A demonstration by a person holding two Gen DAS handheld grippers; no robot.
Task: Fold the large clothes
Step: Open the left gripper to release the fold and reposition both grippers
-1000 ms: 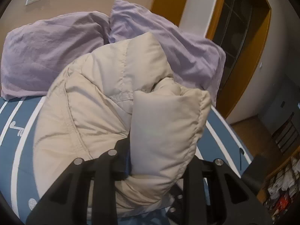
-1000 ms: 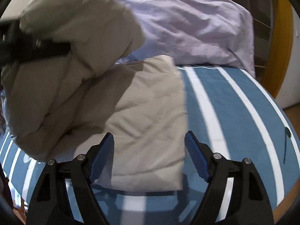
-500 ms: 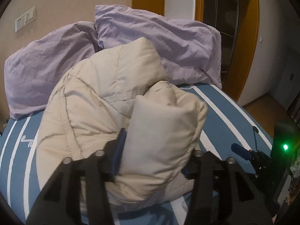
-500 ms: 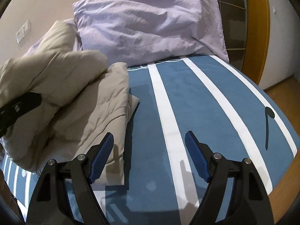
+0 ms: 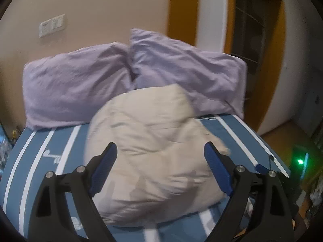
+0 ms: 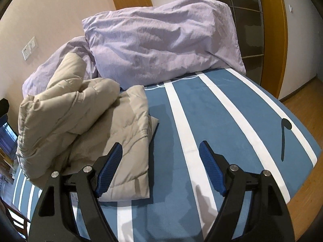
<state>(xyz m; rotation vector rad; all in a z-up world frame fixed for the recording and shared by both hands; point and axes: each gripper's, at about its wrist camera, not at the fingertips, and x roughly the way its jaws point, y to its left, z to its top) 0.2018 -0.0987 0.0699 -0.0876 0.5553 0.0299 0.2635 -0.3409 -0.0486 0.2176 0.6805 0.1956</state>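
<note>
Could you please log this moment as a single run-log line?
left gripper: jaws opening, nothing gripped | right gripper: open, empty | beige jacket: bundled on bed

Your left gripper (image 5: 160,171) has two matte black angular arms with triangular cut-outs, each tipped with a ribbed blue pad (image 5: 104,169) and fastened by round silver screw heads. Your right gripper (image 6: 160,168) is built alike: black skeletal arms, textured blue pads (image 6: 212,168), and paired silver screws near each finger's base.
</note>
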